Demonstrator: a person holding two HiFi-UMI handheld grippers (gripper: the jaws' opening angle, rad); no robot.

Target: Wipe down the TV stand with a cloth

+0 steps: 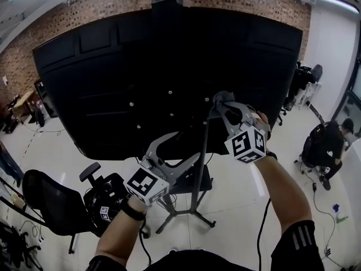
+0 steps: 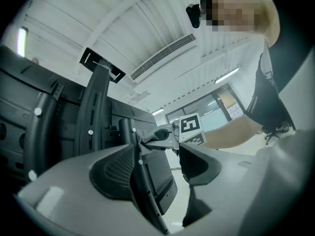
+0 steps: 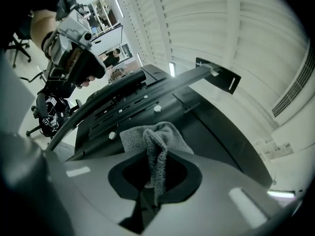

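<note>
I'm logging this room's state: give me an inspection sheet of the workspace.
Surface: TV stand's pole, upright at the TV's dark back.
Job's things: grey cloth, bunched.
Clutter: office chair, left of the stand.
Grippers: right gripper shut on the cloth; left gripper open, pole between its jaws.
Cables: cable hanging by the right forearm.
Surroundings: brick wall; seated person at right.

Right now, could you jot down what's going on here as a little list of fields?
Setting: back of a big black TV on a floor stand
Right gripper: shut on a grey cloth, up near the TV's back
Left gripper: jaws apart, the stand's pole between them
Bystander: person low down, far right
</note>
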